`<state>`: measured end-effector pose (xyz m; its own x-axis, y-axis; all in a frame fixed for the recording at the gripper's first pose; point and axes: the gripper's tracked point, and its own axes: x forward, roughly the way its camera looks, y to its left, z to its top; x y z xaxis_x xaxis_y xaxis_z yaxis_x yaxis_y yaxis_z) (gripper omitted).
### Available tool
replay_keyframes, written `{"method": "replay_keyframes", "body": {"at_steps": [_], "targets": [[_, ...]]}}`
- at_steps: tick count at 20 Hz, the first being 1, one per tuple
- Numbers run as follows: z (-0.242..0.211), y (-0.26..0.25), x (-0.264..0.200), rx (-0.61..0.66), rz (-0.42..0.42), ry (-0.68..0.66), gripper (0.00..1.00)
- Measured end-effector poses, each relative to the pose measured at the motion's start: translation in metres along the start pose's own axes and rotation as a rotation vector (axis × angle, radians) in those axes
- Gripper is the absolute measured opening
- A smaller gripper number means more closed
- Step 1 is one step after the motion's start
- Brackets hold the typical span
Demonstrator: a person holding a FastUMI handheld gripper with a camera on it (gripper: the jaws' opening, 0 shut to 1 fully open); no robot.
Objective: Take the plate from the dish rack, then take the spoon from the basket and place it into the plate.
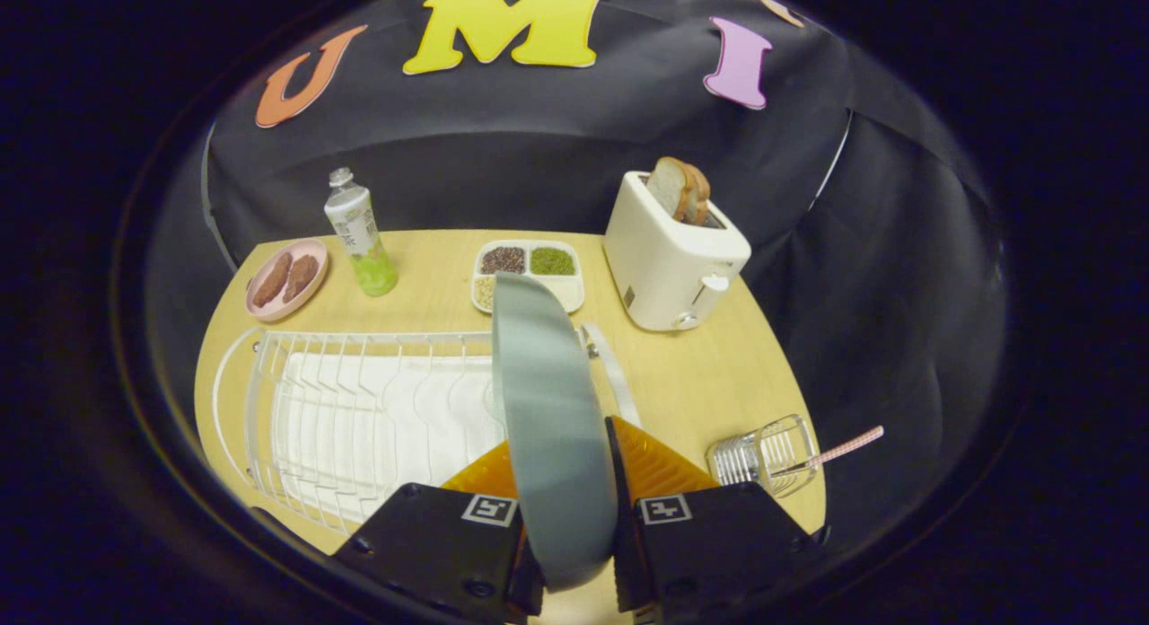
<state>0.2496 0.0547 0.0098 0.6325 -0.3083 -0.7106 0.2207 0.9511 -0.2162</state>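
The grey plate [548,409] stands on edge, pinched between the two orange fingers [655,468] of the hand-held gripper [564,481], one finger pressed on each face. It is held over the right end of the white wire dish rack [359,409], which spreads out to the gripper's 9 o'clock on the wooden desk [700,374]. At 3 o'clock, near the desk's edge, a clear basket [763,454] holds the spoon [830,453], its pink handle jutting outward. Beyond the plate at 12 o'clock lies a divided tray of grains [530,266]; at 1 o'clock a white toaster [669,257] with bread; at 11 o'clock a bottle [359,234] and a pink dish [287,279].
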Motion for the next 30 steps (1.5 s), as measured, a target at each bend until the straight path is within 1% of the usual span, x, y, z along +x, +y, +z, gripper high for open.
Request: {"method": "replay_keyframes", "body": {"at_steps": [1,2,7,9,11,14,16,18,20,22,27,30], "targets": [[0.004,-0.002,-0.004,0.003,-0.023,-0.025,0.35],[0.007,-0.001,-0.009,0.014,-0.026,-0.045,0.35],[-0.002,0.000,-0.049,0.070,0.060,-0.105,0.35],[-0.013,-0.001,-0.074,0.109,0.127,-0.150,0.35],[-0.032,-0.004,-0.096,0.179,0.214,-0.199,0.35],[-0.090,-0.003,-0.116,0.247,0.338,-0.170,0.35],[-0.126,0.000,-0.126,0.264,0.408,-0.158,0.35],[-0.161,0.001,-0.128,0.274,0.452,-0.167,0.35],[-0.200,0.010,-0.121,0.295,0.496,-0.123,0.35],[-0.228,0.021,-0.113,0.331,0.556,-0.070,0.35],[-0.262,0.033,-0.081,0.436,0.611,0.018,0.35],[-0.283,0.042,-0.062,0.501,0.649,0.104,0.35]]}}
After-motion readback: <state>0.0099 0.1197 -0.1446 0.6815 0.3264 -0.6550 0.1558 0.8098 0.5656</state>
